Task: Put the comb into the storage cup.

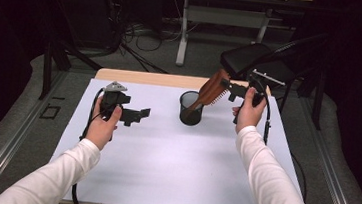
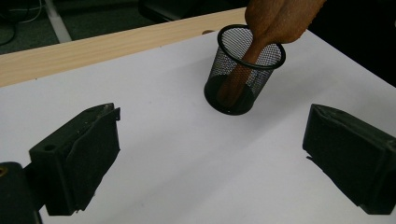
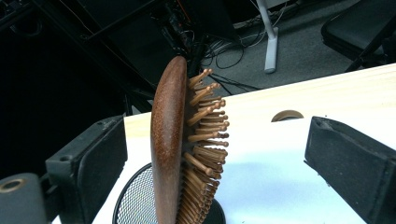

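Observation:
A wooden hairbrush (image 1: 214,87) stands handle-down in a black mesh cup (image 1: 191,108) at the back middle of the white table cover (image 1: 173,156), its head leaning up to the right. My right gripper (image 1: 229,90) is open, its jaws on either side of the brush head (image 3: 168,140) without touching it; the bristles face the right jaw. The cup's rim (image 3: 135,200) shows below. My left gripper (image 1: 140,115) hovers open and empty left of the cup, pointing at it (image 2: 224,93). The brush handle (image 2: 238,77) reaches the cup's bottom.
The table's wooden back edge (image 1: 146,77) runs behind the cover. A black chair (image 1: 253,59) stands just beyond the back right corner, and a desk leg (image 1: 183,32) and cables lie on the floor behind. A cable hole (image 3: 286,115) sits in the wood.

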Demonstrator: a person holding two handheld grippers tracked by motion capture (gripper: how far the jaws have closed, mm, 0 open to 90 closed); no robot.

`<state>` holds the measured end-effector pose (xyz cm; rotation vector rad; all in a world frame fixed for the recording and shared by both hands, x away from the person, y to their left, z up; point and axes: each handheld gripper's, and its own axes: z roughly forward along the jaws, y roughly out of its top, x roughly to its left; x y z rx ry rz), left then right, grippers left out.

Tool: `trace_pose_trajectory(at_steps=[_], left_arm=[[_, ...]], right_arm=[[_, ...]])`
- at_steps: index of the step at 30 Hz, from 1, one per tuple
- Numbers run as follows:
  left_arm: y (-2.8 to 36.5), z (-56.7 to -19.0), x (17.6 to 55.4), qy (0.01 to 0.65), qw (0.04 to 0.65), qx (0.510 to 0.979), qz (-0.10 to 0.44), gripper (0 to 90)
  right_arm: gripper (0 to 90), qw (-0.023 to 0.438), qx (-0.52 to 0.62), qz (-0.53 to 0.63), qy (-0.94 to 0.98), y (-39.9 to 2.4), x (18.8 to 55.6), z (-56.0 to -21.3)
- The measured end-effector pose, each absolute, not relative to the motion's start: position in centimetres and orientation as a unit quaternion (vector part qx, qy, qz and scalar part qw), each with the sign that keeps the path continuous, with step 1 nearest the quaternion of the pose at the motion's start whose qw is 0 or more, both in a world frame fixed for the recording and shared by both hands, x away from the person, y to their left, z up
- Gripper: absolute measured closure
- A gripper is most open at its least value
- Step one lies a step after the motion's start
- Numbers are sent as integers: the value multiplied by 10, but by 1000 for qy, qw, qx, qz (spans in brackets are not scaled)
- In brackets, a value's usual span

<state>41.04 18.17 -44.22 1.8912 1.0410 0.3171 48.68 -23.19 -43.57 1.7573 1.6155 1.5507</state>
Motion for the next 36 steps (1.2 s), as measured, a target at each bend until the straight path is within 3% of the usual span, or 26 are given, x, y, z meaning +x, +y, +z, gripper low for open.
trace_pose_trajectory(at_steps=[17,36], left_arm=[[188,-439,409,428,460,766,134,39],[197,-435,408,434,455,764,142,39]], right_arm=[[54,149,593,540,579,-239,480,-429],[53,213,542,481,655,-237,466,-420]])
